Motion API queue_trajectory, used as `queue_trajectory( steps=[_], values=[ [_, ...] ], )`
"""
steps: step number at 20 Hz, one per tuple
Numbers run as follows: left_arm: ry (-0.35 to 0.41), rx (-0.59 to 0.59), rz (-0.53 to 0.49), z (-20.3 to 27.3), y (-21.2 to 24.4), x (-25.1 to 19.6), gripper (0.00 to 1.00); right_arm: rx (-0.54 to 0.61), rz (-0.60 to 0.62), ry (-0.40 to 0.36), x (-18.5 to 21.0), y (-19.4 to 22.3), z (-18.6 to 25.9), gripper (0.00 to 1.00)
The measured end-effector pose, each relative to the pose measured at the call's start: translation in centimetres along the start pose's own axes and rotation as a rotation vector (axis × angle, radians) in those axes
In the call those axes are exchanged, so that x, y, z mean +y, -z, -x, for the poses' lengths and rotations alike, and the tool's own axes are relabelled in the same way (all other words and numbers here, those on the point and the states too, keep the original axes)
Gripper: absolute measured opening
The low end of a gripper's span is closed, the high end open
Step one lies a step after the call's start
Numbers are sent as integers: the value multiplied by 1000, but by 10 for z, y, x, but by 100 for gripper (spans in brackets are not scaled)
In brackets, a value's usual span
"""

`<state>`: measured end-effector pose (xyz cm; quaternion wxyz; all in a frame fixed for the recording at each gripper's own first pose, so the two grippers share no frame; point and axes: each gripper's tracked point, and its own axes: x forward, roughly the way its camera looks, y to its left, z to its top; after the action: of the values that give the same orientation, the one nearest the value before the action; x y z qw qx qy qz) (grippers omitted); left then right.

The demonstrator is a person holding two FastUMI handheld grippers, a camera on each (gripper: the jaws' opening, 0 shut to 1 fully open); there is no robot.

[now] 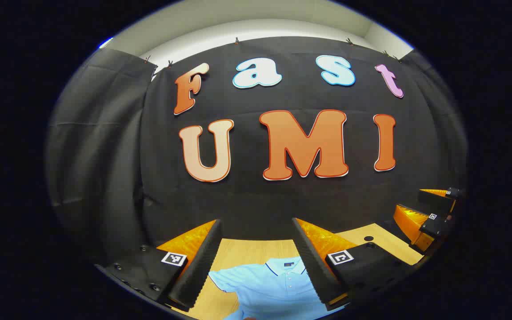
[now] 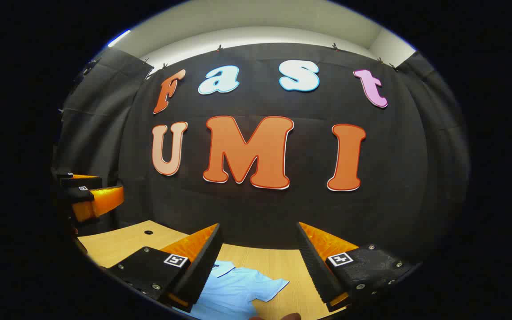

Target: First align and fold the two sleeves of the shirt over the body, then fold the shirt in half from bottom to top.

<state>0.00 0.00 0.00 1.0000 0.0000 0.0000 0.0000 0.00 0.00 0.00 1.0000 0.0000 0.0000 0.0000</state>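
Both claws spread, empty, above light blue short-sleeved polo shirt (image 1: 278,284) flat on wooden table (image 2: 118,244): left gripper (image 1: 256,262) and right gripper (image 2: 258,266) should each descend on a sleeve edge, pinch cleanly, fold inward.

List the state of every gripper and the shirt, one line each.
left gripper: open, held above the table, nothing between its fingers.
right gripper: open, held above the table, nothing between its fingers.
shirt: lying flat on the table, collar toward the wall, sleeves spread out to the sides, not yet folded.
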Motion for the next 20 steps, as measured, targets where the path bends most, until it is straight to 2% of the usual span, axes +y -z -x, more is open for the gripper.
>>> queue_trajectory(
  steps=[7, 10, 13, 16, 20],
  values=[
    [99, -36, 21, -21, -10, 22, 99, 11, 14, 78, 30, -8, 6, 98],
    [95, -42, 25, -26, -5, 46, 100, 4, 37, 114, 42, -13, 12, 98],
    [126, -62, 19, -27, -5, 58, 99, 19, 76, 159, 51, -13, 15, 98],
    [162, -81, 19, -31, -6, 64, 99, 25, 56, 194, 54, -16, 16, 98],
    [164, -74, 18, -29, -3, 71, 99, 109, 69, 229, 38, 5, 7, 98]
  ],
)
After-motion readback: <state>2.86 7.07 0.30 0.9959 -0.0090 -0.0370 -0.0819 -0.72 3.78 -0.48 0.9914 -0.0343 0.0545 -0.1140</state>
